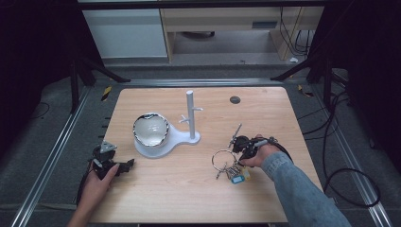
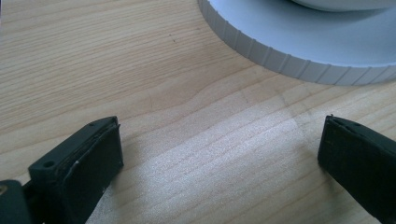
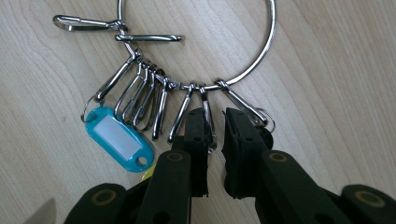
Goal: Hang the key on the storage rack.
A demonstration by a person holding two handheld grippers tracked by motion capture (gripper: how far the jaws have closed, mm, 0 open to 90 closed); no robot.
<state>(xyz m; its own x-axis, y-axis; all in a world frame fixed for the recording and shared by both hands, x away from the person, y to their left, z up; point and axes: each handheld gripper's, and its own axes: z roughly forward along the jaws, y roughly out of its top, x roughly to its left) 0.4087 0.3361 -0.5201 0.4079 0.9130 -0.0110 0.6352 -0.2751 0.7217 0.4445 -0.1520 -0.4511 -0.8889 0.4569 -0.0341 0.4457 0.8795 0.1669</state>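
My right gripper [image 3: 215,116] sits low on the table [image 1: 265,118], its jaws nearly together around one snap clip [image 3: 207,112] hanging at six o'clock on the key ring [image 3: 261,51]; I can't tell whether the pads actually pinch it. The ring lies flat, blue tag [image 3: 119,140] at about eight o'clock. My left gripper [image 2: 219,149] rests with jaws wide apart, nothing between them, the white stand base [image 2: 299,51] at one o'clock.

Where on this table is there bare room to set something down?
Bare wood: the far right corner past the round grommet, the far left corner behind the bowl, and the near middle between both grippers. Crowded: the white stand and the key ring by the right gripper.
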